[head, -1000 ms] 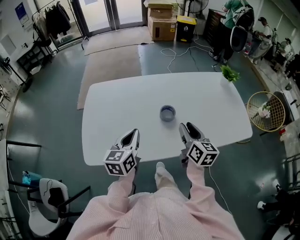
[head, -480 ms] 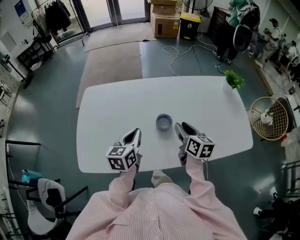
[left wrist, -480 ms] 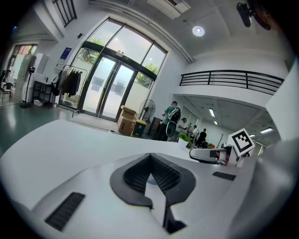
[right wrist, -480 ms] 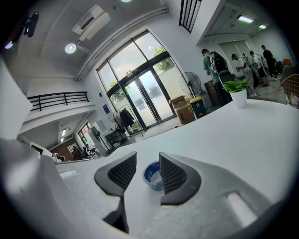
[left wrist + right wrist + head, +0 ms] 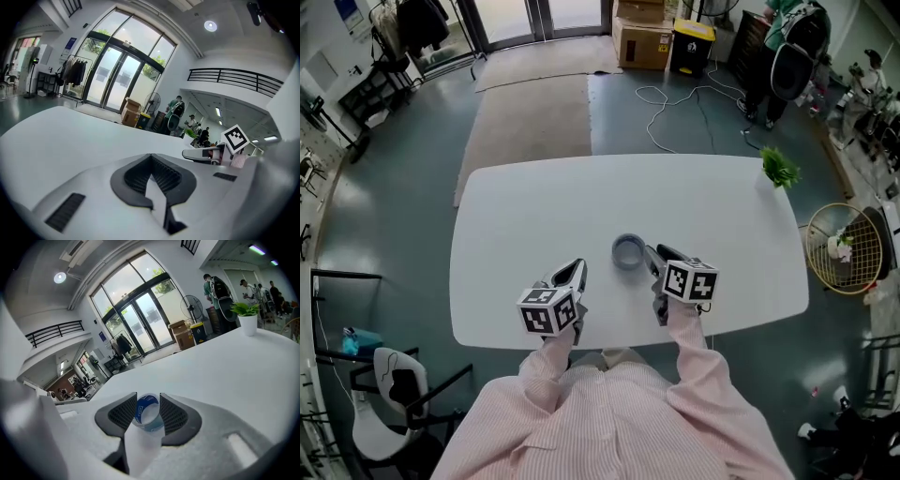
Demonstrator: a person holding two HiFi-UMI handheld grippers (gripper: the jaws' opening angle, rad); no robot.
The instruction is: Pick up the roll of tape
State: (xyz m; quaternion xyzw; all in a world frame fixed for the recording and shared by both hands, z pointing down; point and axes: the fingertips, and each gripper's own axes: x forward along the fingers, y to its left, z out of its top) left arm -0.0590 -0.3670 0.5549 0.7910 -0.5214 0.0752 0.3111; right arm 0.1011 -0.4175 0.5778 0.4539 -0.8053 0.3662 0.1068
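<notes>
The roll of tape (image 5: 628, 251), blue-grey with a blue inner ring, lies flat near the middle of the white table (image 5: 534, 206). My right gripper (image 5: 652, 253) is just right of it, low over the table. In the right gripper view the tape (image 5: 146, 414) sits between the tips of the right gripper (image 5: 147, 397), whose jaws stand open on either side of it. My left gripper (image 5: 578, 270) hovers over the table to the left of the roll, apart from it. The left gripper (image 5: 151, 157) has its pads meeting, with nothing between them.
A small potted plant (image 5: 779, 169) stands at the table's far right corner. On the floor, a wire basket (image 5: 842, 248) is to the right and a chair (image 5: 394, 384) at lower left. Cables (image 5: 675, 94) and boxes (image 5: 642, 42) lie beyond the table.
My right gripper has moved forward and left, so the roll now sits between its fingertips. The left gripper has hardly moved.
</notes>
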